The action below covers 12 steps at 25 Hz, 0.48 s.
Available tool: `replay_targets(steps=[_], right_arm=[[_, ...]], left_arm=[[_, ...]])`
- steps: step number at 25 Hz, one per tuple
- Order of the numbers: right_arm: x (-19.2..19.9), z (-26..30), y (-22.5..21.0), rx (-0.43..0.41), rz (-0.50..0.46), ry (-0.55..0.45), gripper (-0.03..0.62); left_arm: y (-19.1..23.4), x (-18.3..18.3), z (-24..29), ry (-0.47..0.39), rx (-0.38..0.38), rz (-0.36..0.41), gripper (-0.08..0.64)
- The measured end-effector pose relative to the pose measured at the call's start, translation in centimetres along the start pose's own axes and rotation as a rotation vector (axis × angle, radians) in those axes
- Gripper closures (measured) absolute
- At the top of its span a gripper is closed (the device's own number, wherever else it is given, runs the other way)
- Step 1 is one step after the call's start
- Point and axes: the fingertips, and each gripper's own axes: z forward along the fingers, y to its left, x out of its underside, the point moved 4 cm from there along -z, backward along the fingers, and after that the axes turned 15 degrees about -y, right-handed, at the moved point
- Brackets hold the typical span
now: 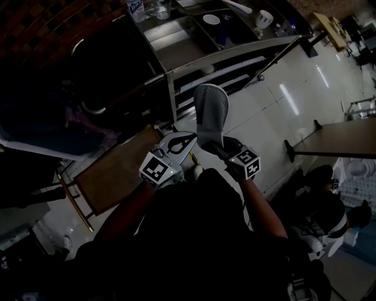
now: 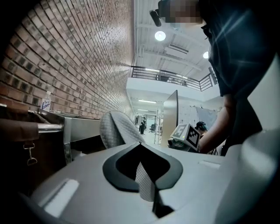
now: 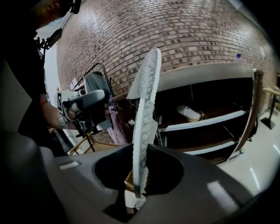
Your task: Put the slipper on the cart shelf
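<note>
A grey-white quilted slipper (image 1: 210, 111) stands upright in front of me, and my right gripper (image 1: 226, 151) is shut on its lower end. In the right gripper view the slipper (image 3: 146, 100) shows edge-on, rising out of my right gripper (image 3: 138, 183). My left gripper (image 1: 178, 144) is close beside it on the left. Its jaws (image 2: 146, 183) pinch a strip of the same quilted fabric, with a slipper (image 2: 117, 129) rising beyond them. I cannot tell whether that is the same slipper. The metal cart (image 1: 235, 53) stands ahead, and another slipper (image 3: 190, 113) lies on its shelf (image 3: 205, 123).
Cups and a bottle (image 1: 136, 8) stand on the cart's top tray. A brown wooden-framed stand (image 1: 114, 173) is low on the left, a pink cloth (image 3: 116, 127) hangs near it. A dark table (image 1: 346, 138) stands at the right on the tiled floor. A brick wall is behind the cart.
</note>
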Motion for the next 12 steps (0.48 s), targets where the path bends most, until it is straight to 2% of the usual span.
replay_targets(steps=[3, 9, 12], right_arm=[[1.1, 1.1, -0.8, -0.017, 0.057, 0.043, 0.526], [4.2, 3.5, -4.2, -0.095, 0.298, 0.181, 0.525], [5.2, 4.7, -6.1, -0.154, 0.384, 0.274, 0.525]], left_arm=[[0.9, 0.1, 0.0, 0.001, -0.001, 0.003, 0.560], [2.7, 0.6, 1.0, 0.003, -0.035, 0.007, 0.560], [3.5, 0.7, 1.9, 0.007, -0.077, 0.009, 0.560]])
